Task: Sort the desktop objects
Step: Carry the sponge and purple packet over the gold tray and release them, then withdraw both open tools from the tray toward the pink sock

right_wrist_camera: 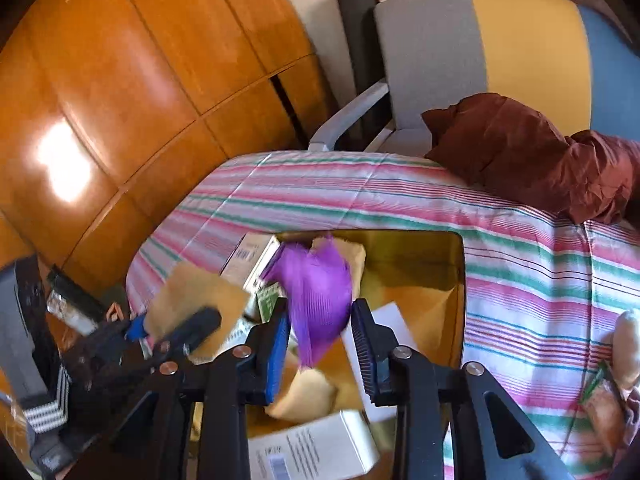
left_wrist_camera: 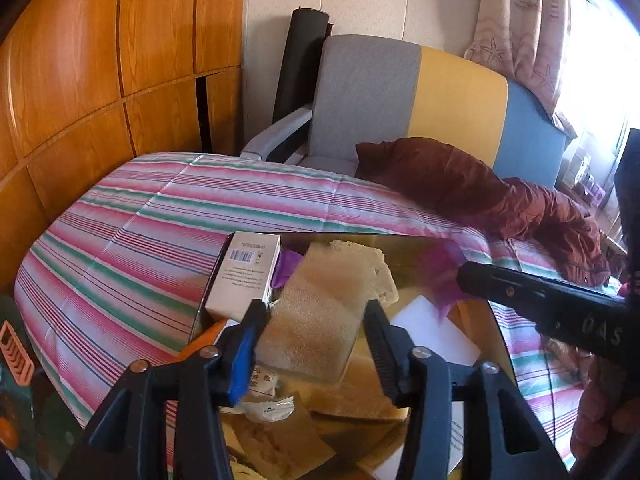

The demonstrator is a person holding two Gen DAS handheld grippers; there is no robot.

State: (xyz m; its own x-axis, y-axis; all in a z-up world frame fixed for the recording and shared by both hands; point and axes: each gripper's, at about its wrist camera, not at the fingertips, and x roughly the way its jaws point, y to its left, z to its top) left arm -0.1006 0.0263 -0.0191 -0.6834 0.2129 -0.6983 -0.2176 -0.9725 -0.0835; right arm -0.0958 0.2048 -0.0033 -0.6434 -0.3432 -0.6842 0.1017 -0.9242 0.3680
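You look well into the sort: your left hand-held gripper [left_wrist_camera: 316, 340] pinches a tan sponge [left_wrist_camera: 320, 312] and your right hand-held gripper [right_wrist_camera: 320, 344] a purple mesh [right_wrist_camera: 320, 292] over the gold-lined box [right_wrist_camera: 456, 272], where cartons [right_wrist_camera: 316, 448] already lie, though stray packets [right_wrist_camera: 604, 400] wait on the striped bed [right_wrist_camera: 540, 264].

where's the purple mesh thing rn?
The purple mesh piece hangs between the right hand-held gripper's fingers, above the yellow bin, right of the barcode box.
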